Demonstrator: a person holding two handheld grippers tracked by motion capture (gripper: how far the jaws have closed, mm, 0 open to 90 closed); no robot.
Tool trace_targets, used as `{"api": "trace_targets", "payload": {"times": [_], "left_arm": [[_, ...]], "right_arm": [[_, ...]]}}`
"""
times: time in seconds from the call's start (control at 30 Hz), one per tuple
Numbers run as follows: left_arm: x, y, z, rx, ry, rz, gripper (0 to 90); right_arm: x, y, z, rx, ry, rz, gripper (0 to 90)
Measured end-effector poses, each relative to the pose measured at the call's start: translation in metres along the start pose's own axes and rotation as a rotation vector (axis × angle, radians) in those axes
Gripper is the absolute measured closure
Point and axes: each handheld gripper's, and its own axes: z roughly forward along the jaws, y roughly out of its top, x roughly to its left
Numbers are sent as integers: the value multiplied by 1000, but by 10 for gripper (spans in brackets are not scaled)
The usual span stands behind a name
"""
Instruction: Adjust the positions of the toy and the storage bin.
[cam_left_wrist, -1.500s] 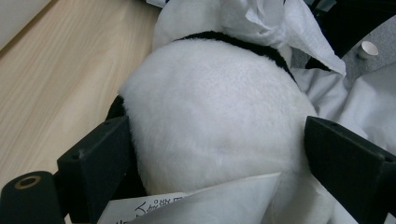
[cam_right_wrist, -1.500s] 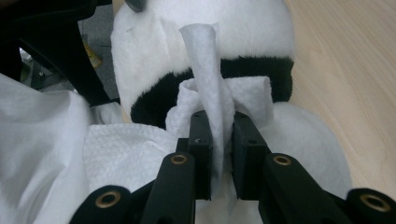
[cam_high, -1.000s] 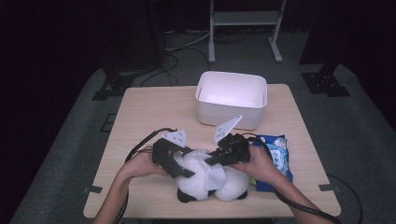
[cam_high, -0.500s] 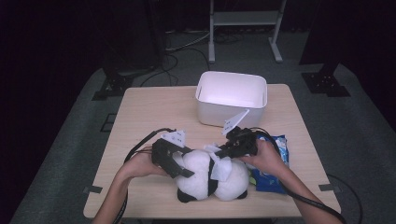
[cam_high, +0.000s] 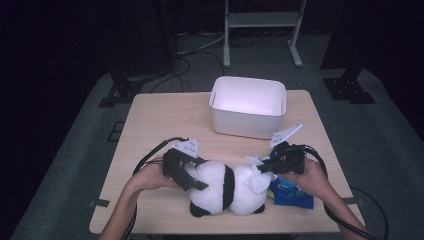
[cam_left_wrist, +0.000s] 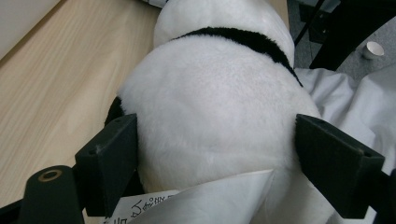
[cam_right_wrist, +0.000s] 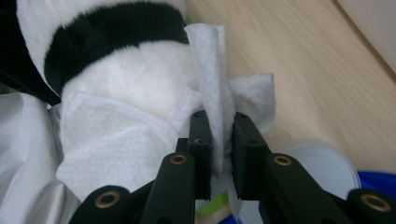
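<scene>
A black-and-white panda plush (cam_high: 225, 192) lies on the wooden table (cam_high: 165, 125) near its front edge. My left gripper (cam_high: 189, 176) clamps the plush's left end. In the left gripper view both fingers (cam_left_wrist: 112, 156) press into the white fur of the panda plush (cam_left_wrist: 215, 93). My right gripper (cam_high: 272, 164) sits at the plush's right end, shut on a white wipe (cam_high: 257, 179) that drapes onto the fur. In the right gripper view the wipe (cam_right_wrist: 212, 79) stands up pinched in my right gripper (cam_right_wrist: 219, 135), beside the panda plush (cam_right_wrist: 116, 28).
A white bin (cam_high: 247, 107) stands at the back middle of the table. A blue wipe pack (cam_high: 295, 196) lies under the right hand, and its white lid (cam_right_wrist: 322, 168) shows close to the jaws. A paper label (cam_left_wrist: 187, 207) hangs below the plush.
My right gripper has moved right and a little down, drawing the wipe from over the plush's middle to its right end. The left gripper has stayed clamped on the plush.
</scene>
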Motion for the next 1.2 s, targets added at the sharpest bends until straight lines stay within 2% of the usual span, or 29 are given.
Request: {"api": "trace_targets", "payload": {"times": [0.2, 0.4, 0.5, 0.73, 0.77, 0.87, 0.9, 0.97, 1.07, 1.1, 1.2], "left_arm": [[0, 0, 0, 3, 1, 2, 154], [1, 0, 0, 1, -1, 0, 153], [0, 0, 0, 3, -1, 1, 153], [0, 0, 0, -4, -1, 1, 152], [1, -1, 0, -7, 0, -3, 152], [2, -1, 0, -4, -2, -2, 153], [2, -2, 0, -9, -3, -6, 152], [2, -2, 0, -10, -3, -7, 152], [2, -2, 0, -8, -4, -6, 152], [2, -2, 0, -8, -4, -6, 152], [2, -1, 0, -7, -3, -3, 152]], "right_arm": [[-6, -17, 0, 2, -2, 40, 785], [-5, -16, -1, 7, -8, 40, 786], [-3, -8, -2, 2, -5, 20, 787], [13, 30, 4, -10, 18, -61, 787], [19, 40, 9, -12, 31, -79, 787], [23, 48, 15, -12, 48, -105, 787], [28, 56, 22, -4, 62, -126, 787], [29, 59, 24, -2, 70, -134, 787], [40, 76, 36, 3, 102, -181, 788], [40, 76, 36, 3, 102, -181, 788], [48, 92, 42, -5, 130, -205, 788]]}}
